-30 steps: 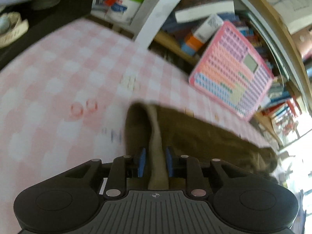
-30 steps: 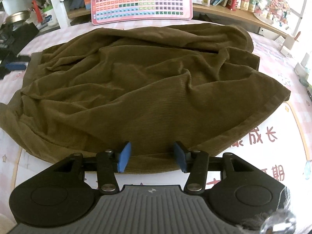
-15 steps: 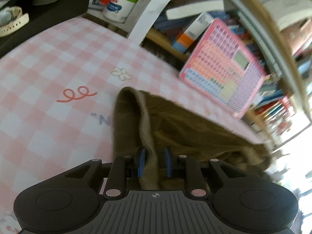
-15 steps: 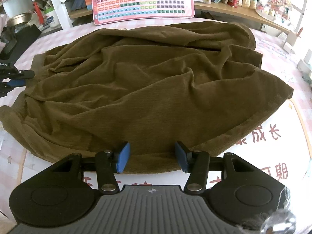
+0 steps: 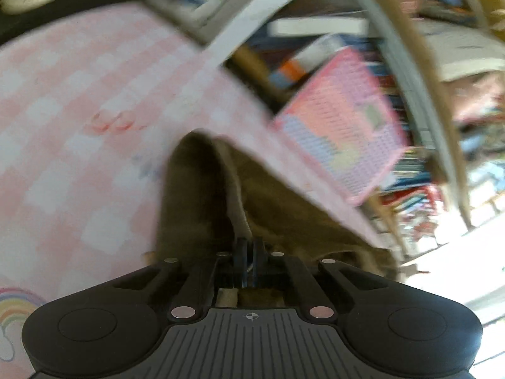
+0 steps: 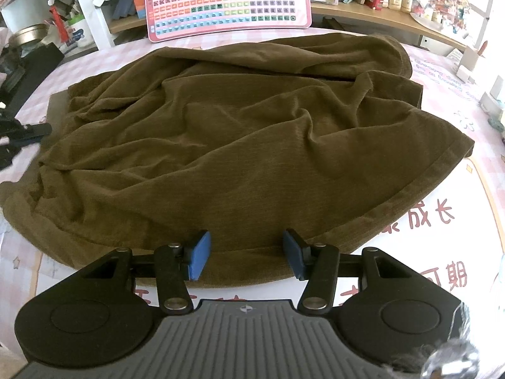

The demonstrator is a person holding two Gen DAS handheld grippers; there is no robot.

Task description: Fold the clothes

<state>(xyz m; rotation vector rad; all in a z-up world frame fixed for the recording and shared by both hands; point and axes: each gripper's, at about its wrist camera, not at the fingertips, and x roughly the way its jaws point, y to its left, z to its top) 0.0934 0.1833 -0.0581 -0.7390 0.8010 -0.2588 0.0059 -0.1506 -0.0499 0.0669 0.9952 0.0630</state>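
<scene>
- One brown garment (image 6: 240, 139) lies crumpled on the desk (image 6: 435, 252), directly ahead of the right hand-held gripper (image 6: 246, 254); its near hem runs between the two blue pads (image 6: 198, 254).
- The bare pink-checked cloth of the desk shows to the right of this hem and, in the left view, to the left of the left hand-held gripper (image 5: 249, 260).
- One pink chart board (image 6: 225, 0) stands beyond the garment, against the shelf (image 6: 378, 12).
- The right hand-held gripper has its fingers wide apart and clamps nothing.
- The left hand-held gripper is pressed together on a raised edge of the garment (image 5: 195, 195); this view is blurred.
</scene>
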